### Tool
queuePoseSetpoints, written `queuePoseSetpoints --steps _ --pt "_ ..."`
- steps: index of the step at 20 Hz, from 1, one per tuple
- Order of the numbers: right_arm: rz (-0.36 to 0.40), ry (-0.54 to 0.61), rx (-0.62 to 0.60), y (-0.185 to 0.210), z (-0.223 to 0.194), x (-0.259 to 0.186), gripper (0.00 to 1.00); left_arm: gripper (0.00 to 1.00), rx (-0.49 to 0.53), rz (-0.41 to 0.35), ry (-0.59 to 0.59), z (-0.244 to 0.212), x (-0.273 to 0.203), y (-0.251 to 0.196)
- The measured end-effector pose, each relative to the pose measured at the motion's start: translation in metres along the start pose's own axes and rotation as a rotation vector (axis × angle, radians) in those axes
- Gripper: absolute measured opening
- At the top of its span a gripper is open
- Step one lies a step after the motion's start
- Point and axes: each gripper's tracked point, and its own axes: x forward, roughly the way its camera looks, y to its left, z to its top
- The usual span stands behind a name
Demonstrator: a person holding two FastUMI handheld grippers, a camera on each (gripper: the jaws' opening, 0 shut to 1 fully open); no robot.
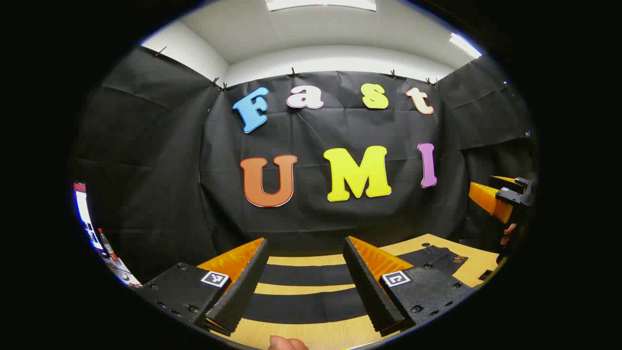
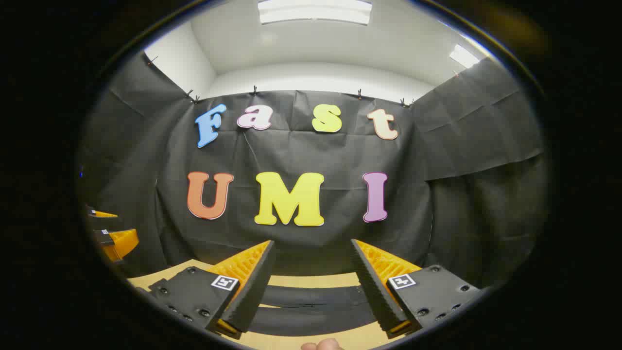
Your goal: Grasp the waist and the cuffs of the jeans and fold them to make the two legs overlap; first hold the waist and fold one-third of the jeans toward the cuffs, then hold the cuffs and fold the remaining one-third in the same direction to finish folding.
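Nearest the lens in the left gripper view, a fingertip (image 1: 287, 343) pokes in at the bottom edge, and just above it the left gripper (image 1: 306, 287) holds its two fingers wide apart with nothing between them. Each finger base carries a small square black-and-white marker; its pattern is no readable writing. Beyond and below the fingers lies the wooden table (image 1: 311, 335), and on it the dark jeans (image 1: 311, 274) are spread flat, their two legs running left to right as two dark bands with a strip of table showing between them. The waist end, with its pocket stitching, lies to the far right of this gripper, partly hidden behind the right-hand finger. At the far right edge of that view the other gripper shows, held off the table with a bit of hand beneath it.

In the right gripper view, a fingertip (image 2: 320, 345) again sits at the bottom edge, and the right gripper (image 2: 313, 287) is likewise spread open and empty, hovering over the table (image 2: 311, 281). The jeans (image 2: 311, 295) lie as two dark bands just beyond its fingers, not touched by them. No brand or label on the jeans can be made out.
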Motion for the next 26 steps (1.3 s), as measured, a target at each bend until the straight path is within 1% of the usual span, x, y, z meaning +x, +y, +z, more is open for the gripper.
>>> queuePoseSetpoints --steps 1,2,7,8,10,14,17,19,22,25,26 --pt "-0.001 0.002 0.0 -0.001 0.0 0.0 0.93 1.0 0.0 0.001 0.0 -0.001 0.0 0.001" --pt "-0.003 0.003 0.0 -0.001 -0.001 -0.001 0.93 0.98 -0.003 0.0 -0.001 -0.001 -0.002 0.0" --pt "-0.012 0.006 0.0 -0.005 0.001 -0.004 0.93 0.98 -0.009 0.003 -0.011 0.003 -0.004 0.002" --pt "-0.012 0.005 0.001 -0.006 0.001 -0.005 0.96 0.98 -0.006 0.005 -0.011 0.002 -0.005 0.003" --pt "-0.012 0.003 0.002 -0.007 0.002 -0.006 0.96 0.99 -0.006 0.007 -0.013 0.003 -0.005 0.002" --pt "-0.011 -0.006 0.002 -0.008 0.004 -0.01 0.96 0.98 -0.004 0.009 -0.015 0.002 -0.009 0.003" --pt "-0.014 0.0 -0.002 -0.01 0.003 -0.011 0.93 0.98 -0.017 0.01 -0.01 -0.001 -0.011 0.002" --pt "-0.021 -0.007 -0.011 -0.014 0.004 -0.015 0.93 0.98 -0.021 0.006 -0.005 -0.005 -0.012 0.001" --pt "-0.043 0.008 -0.038 -0.024 -0.006 -0.018 0.92 0.98 -0.019 0.002 0.017 -0.014 -0.011 0.003" --pt "-0.088 0.068 -0.006 -0.041 -0.022 -0.017 0.92 0.99 -0.03 0.003 0.043 -0.027 -0.009 0.006" --pt "-0.107 0.086 -0.002 -0.049 -0.029 -0.016 0.96 0.99 -0.043 0.002 0.06 -0.034 -0.008 0.007"
